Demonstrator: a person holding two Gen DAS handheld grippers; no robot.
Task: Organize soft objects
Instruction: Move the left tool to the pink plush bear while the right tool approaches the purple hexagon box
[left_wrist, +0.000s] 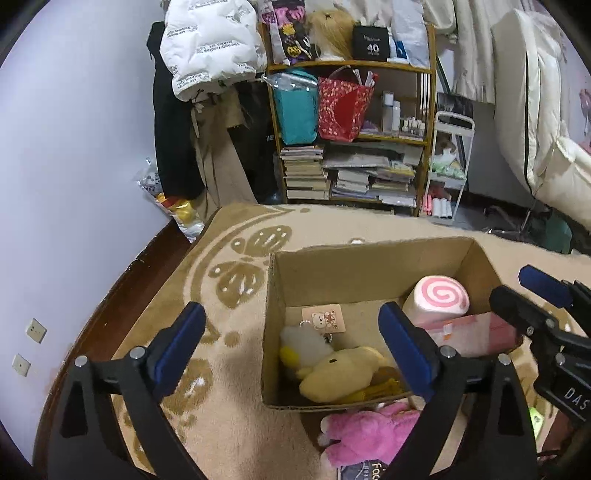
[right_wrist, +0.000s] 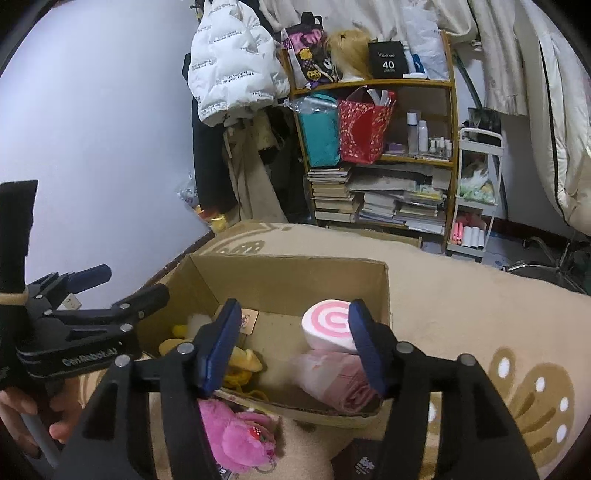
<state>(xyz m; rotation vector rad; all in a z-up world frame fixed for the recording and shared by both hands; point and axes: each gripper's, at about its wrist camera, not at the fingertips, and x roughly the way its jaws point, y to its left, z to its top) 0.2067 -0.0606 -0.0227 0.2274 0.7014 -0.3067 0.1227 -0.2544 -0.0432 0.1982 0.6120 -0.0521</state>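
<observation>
Up close, the left gripper hangs with its blue pads spread wide and nothing between them, poised over the near left corner of the cardboard box. The right gripper is likewise released, its pads parted and pressing on nothing, hovering above the box's near rim. A hand grips the left gripper's handle at the lower left of the right wrist view.

Inside the box, a yellow plush lies against the near wall, with a white fluffy toy just behind it and a small bear card flat on the floor beyond. On the right side, a pink swirl roll cushion rests on top of a pink folded bundle.

Outside, a pink plush lies on the beige patterned rug, touching the box's near wall. Further back, a wooden bookshelf holds stacked books, bags and bottles, beside hanging coats.
</observation>
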